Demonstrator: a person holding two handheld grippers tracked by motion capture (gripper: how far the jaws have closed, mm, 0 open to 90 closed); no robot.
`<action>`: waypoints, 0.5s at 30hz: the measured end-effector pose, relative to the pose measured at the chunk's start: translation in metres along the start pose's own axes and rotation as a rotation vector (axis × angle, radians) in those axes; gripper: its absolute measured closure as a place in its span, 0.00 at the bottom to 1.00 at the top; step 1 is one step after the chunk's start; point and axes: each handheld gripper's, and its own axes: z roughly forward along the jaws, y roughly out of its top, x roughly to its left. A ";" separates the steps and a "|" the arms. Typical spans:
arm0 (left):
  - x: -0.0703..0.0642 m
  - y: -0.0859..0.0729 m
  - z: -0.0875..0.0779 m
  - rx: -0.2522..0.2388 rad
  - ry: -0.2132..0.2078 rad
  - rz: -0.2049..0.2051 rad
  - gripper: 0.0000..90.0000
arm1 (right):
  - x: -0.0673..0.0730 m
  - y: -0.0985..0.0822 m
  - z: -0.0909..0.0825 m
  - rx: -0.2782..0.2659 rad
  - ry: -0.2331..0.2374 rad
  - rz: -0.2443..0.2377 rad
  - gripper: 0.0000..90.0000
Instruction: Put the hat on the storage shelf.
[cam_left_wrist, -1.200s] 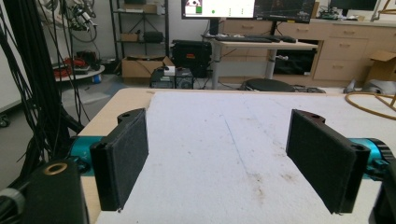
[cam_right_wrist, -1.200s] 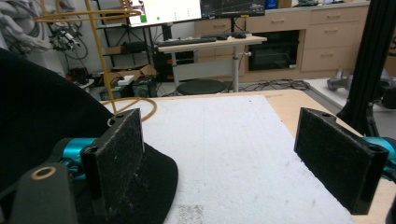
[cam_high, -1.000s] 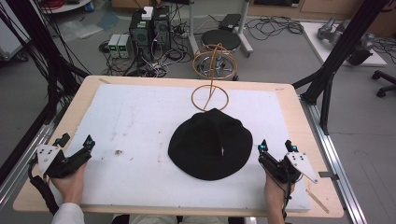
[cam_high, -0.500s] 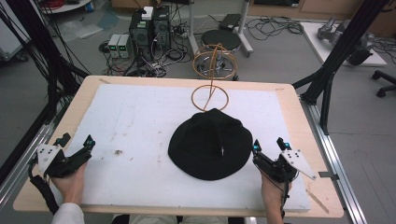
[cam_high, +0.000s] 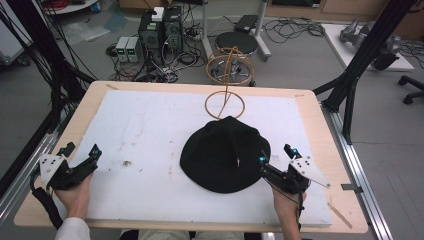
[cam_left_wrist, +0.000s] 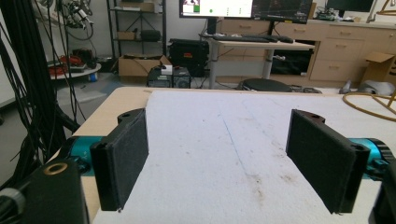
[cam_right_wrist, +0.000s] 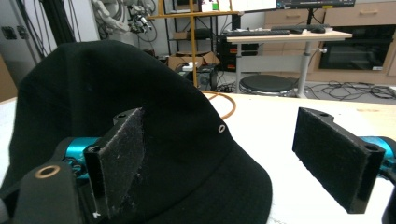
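High view: the left gripper (cam_high: 82, 161) rests at the near left of the white mat (cam_high: 150, 130), held in the person's left hand (cam_high: 75, 195). Its jaws are spread wide with nothing between them; the left gripper view confirms bare mat between the two black pads (cam_left_wrist: 123, 161). Well to the right, the right gripper (cam_high: 276, 161) sits at the near right of the mat, held in the right hand (cam_high: 286, 205). Its jaws are also spread wide and hold nothing. One jaw lies at the right brim of the black hat (cam_high: 225, 155); the other jaw stands clear of the hat, over the mat. In the right gripper view the left pad (cam_right_wrist: 119, 161) overlaps the hat brim (cam_right_wrist: 196, 186), though contact cannot be confirmed. The hat lies crown up, right of the mat's centre. Just beyond the hat, a wire stand (cam_high: 225, 102) with a ring base rests on the mat, touching or nearly touching the hat's far edge. The mat covers a wooden table (cam_high: 320, 125).
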 end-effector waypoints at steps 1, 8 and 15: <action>0.000 0.000 0.000 0.000 -0.001 0.000 0.24 | 0.000 0.000 0.000 0.000 0.000 0.000 0.18; 0.000 0.000 0.001 -0.001 -0.001 -0.003 0.24 | 0.008 0.004 0.000 -0.003 0.032 -0.008 0.18; -0.001 0.000 0.002 0.002 -0.009 0.003 0.24 | 0.018 0.004 0.011 0.023 0.072 -0.020 0.18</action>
